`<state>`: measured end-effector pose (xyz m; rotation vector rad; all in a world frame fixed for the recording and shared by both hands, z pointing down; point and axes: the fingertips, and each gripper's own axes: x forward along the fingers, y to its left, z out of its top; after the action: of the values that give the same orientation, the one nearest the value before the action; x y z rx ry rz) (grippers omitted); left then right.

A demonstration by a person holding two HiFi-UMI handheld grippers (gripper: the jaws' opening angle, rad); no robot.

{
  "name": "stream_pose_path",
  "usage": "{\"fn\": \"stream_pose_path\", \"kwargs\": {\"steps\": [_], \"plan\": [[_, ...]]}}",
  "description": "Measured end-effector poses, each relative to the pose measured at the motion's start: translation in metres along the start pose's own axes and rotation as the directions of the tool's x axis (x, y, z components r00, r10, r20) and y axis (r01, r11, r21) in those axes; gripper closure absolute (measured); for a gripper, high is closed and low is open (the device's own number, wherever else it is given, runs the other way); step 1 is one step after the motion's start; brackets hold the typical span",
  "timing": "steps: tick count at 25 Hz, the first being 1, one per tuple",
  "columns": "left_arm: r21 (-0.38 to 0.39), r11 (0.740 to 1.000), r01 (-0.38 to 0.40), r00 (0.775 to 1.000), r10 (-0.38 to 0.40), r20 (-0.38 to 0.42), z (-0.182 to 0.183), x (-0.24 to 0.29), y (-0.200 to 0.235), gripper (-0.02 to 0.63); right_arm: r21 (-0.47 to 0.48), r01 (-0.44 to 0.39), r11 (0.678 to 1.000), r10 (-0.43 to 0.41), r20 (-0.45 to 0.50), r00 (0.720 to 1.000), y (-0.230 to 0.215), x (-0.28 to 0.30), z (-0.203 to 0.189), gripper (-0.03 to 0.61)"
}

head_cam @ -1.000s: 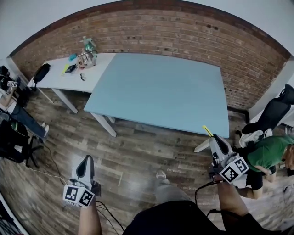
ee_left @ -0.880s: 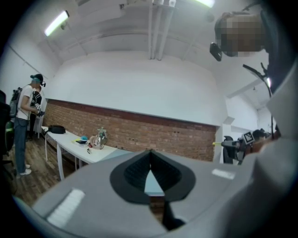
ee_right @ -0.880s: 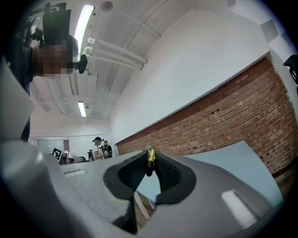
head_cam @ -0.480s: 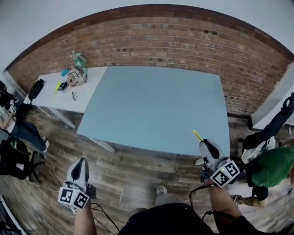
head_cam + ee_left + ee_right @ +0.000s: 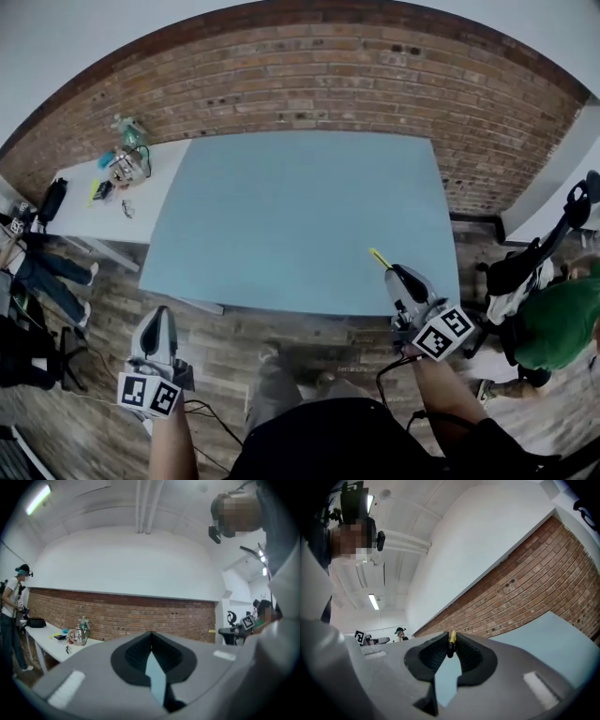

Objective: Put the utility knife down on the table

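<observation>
My right gripper is shut on a slim yellow utility knife that pokes out past its tip, over the near right corner of the light blue table. In the right gripper view the knife shows as a yellow and black sliver pinched between the jaws of the right gripper. My left gripper hangs over the wooden floor, short of the table's near left corner. In the left gripper view the left gripper has its jaws closed together with nothing held.
A white side table at the far left carries a bottle and small clutter. A brick wall backs the tables. A person in green and a black chair are at the right. Another person stands far left.
Over the last second I have stepped closer to the blue table. The right gripper with the knife has come from beside the table's corner to over its near right edge.
</observation>
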<state>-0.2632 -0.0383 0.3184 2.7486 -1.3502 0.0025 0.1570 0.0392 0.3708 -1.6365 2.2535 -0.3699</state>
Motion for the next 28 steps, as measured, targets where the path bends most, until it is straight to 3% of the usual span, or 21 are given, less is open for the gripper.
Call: {"fn": "stream_pose_path", "kwargs": {"steps": [6, 14, 19, 28], "plan": [[-0.011, 0.999, 0.046, 0.998, -0.047, -0.044, -0.006, 0.046, 0.032, 0.623, -0.001, 0.042, 0.999, -0.042, 0.011, 0.999, -0.008, 0.023, -0.007, 0.526], [-0.005, 0.983, 0.183, 0.98, -0.183, -0.078, -0.012, 0.135, 0.059, 0.623, -0.002, 0.106, 0.994, -0.106, 0.022, 0.994, -0.014, 0.065, -0.011, 0.526], [-0.031, 0.965, 0.26, 0.961, -0.262, -0.093, -0.021, 0.182, 0.078, 0.623, -0.016, 0.155, 0.988, -0.155, 0.022, 0.988, -0.016, 0.093, -0.016, 0.526], [-0.006, 0.913, 0.407, 0.907, -0.405, -0.114, -0.027, 0.26, 0.108, 0.623, -0.033, 0.267, 0.963, -0.266, 0.044, 0.963, -0.019, 0.147, -0.019, 0.526]]}}
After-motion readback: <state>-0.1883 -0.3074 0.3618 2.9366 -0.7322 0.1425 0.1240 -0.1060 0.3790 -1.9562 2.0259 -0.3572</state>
